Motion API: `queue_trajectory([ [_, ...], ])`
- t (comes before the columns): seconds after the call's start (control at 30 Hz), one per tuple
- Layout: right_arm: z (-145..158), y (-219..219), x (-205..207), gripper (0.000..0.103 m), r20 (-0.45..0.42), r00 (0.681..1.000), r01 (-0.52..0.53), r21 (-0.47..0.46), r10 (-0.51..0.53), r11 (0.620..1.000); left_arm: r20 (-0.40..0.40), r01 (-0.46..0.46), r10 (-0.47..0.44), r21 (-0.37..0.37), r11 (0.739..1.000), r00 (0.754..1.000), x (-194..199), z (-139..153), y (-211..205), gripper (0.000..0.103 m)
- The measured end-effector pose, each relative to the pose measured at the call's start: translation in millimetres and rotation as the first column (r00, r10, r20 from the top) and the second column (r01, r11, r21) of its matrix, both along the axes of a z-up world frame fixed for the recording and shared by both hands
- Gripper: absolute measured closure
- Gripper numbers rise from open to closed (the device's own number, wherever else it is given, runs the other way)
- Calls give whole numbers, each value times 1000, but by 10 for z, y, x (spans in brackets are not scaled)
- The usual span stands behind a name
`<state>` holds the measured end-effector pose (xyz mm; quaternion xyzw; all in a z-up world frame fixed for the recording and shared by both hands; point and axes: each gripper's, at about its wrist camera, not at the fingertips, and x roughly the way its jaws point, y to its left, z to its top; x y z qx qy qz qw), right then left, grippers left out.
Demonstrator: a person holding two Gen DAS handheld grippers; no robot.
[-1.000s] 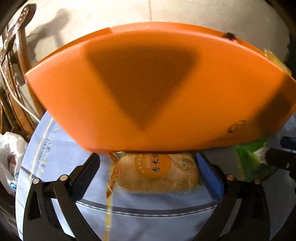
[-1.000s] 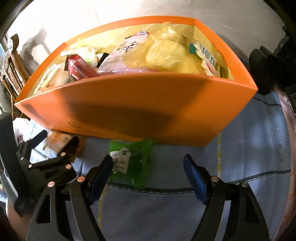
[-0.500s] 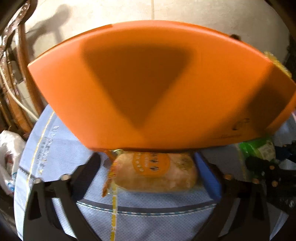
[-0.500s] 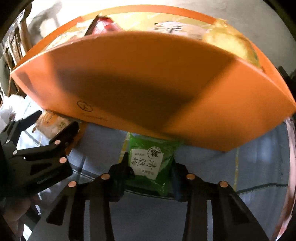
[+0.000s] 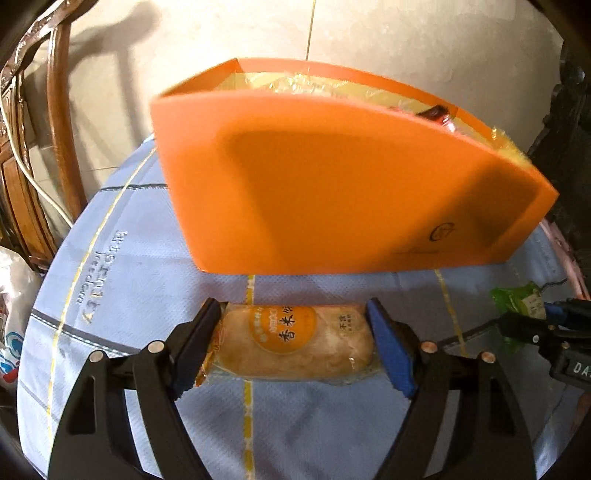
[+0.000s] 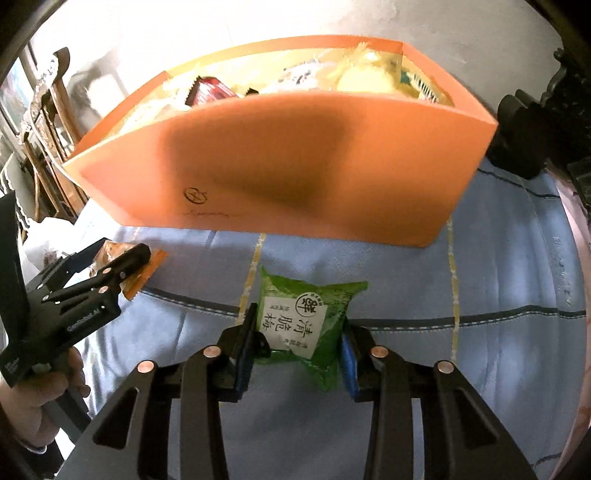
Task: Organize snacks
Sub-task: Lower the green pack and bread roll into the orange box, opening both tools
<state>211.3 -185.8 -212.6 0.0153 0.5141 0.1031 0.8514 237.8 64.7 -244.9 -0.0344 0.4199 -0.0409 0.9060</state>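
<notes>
An orange box [image 5: 332, 177] full of wrapped snacks stands on a blue tablecloth [image 5: 122, 295]; it also shows in the right wrist view [image 6: 295, 162]. My left gripper [image 5: 295, 343] is shut on a clear-wrapped bread roll with an orange label [image 5: 295, 339], held above the cloth in front of the box. My right gripper [image 6: 299, 339] is shut on a green snack packet [image 6: 306, 325], also raised in front of the box. The left gripper [image 6: 122, 262] shows at the left of the right wrist view, with its roll mostly hidden.
Wooden chairs [image 5: 55, 122] stand beyond the table's left edge. A white plastic bag [image 5: 11, 321] lies at the far left. Dark carved furniture [image 6: 524, 125] stands to the right of the box. Tiled floor [image 5: 332, 29] lies behind.
Both grippers have closed on their snacks and lifted them back from the box. The box now looks farther off and its open top shows in both views.
</notes>
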Motion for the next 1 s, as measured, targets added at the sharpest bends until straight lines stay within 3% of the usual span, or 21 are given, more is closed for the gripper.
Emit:
queue_trajectory([
  [0.27, 293, -153, -201, 64, 26, 1000, 7, 41, -8, 999, 40, 25, -23, -32, 999, 999, -345, 250, -2, 26],
  [0.4, 650, -188, -313, 64, 67, 998, -10, 55, 6, 998, 98, 72, -69, -23, 997, 993, -512, 573, -63, 26],
  [0.5, 1030, -220, -303, 64, 113, 993, -25, 73, 17, 997, 154, 90, -84, -31, 995, 985, -467, 1000, -171, 26],
  [0.67, 1909, -222, 68, 64, 227, 973, -47, 74, 29, 996, 253, 110, -101, -21, 994, 962, -76, 1818, -270, 26],
  [0.8, 2429, -197, 576, 63, 259, 966, -43, 71, 23, 997, 286, 80, -77, 0, 997, 955, 441, 2303, -317, 25],
  [0.83, 2500, -202, 692, 63, 258, 966, -39, 75, 18, 996, 279, 66, -67, 14, 998, 958, 598, 2348, -344, 25],
  [0.93, 2465, -173, 1129, 54, 168, 985, -31, 50, 22, 998, 154, 33, -35, 19, 999, 987, 1117, 2239, -415, 5],
  [1.0, 2431, -178, 1260, 52, 161, 987, 29, -18, -26, 999, 135, 5, -6, 9, 1000, 991, 1201, 2225, -397, 4],
])
